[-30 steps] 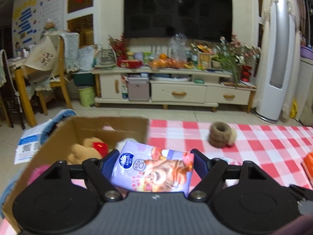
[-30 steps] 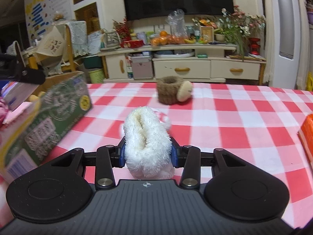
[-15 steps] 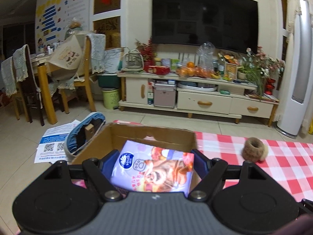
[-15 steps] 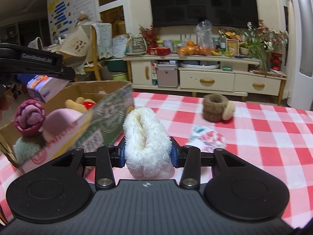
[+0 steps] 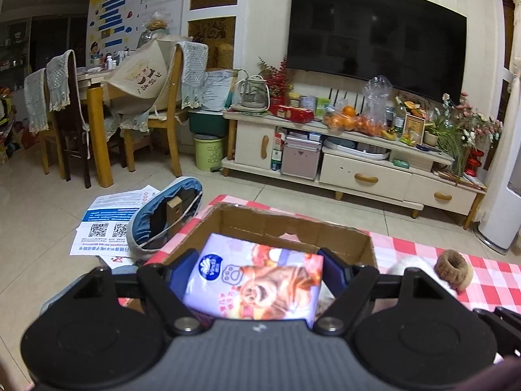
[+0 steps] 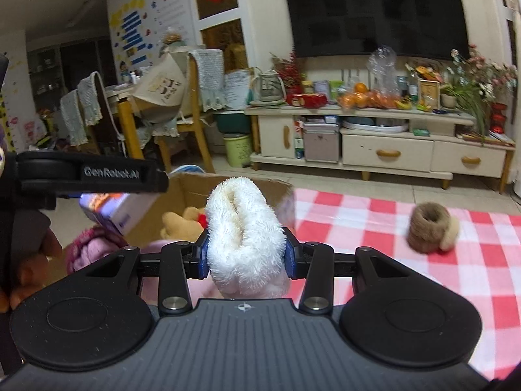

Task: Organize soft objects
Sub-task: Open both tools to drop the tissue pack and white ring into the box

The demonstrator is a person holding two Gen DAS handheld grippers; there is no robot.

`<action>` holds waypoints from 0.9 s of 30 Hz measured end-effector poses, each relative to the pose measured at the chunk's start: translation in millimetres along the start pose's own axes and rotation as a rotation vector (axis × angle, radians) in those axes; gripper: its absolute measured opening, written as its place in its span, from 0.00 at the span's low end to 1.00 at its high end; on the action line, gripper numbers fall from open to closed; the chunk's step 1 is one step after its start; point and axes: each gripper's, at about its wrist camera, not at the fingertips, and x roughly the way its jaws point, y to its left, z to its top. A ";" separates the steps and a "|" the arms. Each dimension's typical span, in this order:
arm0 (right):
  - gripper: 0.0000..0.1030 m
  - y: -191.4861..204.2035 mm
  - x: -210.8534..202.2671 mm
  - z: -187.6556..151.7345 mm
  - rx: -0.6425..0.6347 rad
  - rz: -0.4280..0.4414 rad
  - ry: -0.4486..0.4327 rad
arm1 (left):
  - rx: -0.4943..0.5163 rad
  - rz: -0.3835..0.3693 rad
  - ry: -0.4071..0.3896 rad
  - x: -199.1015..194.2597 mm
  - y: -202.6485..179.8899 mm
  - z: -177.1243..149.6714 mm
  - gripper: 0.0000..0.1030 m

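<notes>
Now both grippers sit nearer the cardboard box (image 5: 293,228) than a second ago: in the left wrist view the box, earlier at 9 o'clock of the held pack, lies straight ahead under it, and the checked cloth has slid off toward 3 o'clock. The left gripper (image 5: 254,280) is clamped wide on a purple tissue pack (image 5: 254,286), both blue pads pressed to its sides, above the box opening. The right gripper (image 6: 246,254) squeezes a white fluffy slipper (image 6: 244,238) upright between its pads, raised at the box's near edge; a second ago it hung low over the cloth.

Print on the pack shows a paw mark and a cartoon animal; its round blue logo is too small to read. In the right wrist view the left tool's side reads "GenRobot.AI". Sheets on the floor (image 5: 107,224) carry QR codes.

Inside the box lie a tan plush toy (image 6: 185,224) and a pink plush (image 6: 94,247). A brown slipper (image 6: 429,231) rests at 3 o'clock on the red-and-white checked tablecloth (image 6: 358,215). Beyond stand a dark television (image 5: 374,36) above a cream cabinet (image 5: 358,169), with wooden chairs (image 5: 162,107) at 10 o'clock.
</notes>
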 end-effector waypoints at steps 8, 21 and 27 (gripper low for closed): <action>0.50 9.3 27.0 6.3 -0.077 0.007 0.033 | -0.023 0.028 0.015 7.9 9.8 1.3 0.76; 0.71 18.7 36.1 2.0 -0.139 0.027 0.054 | -0.005 0.028 0.005 5.8 3.9 2.4 0.85; 0.93 16.1 22.9 -1.1 -0.120 0.013 0.027 | -0.010 0.019 -0.009 1.3 3.0 4.3 0.87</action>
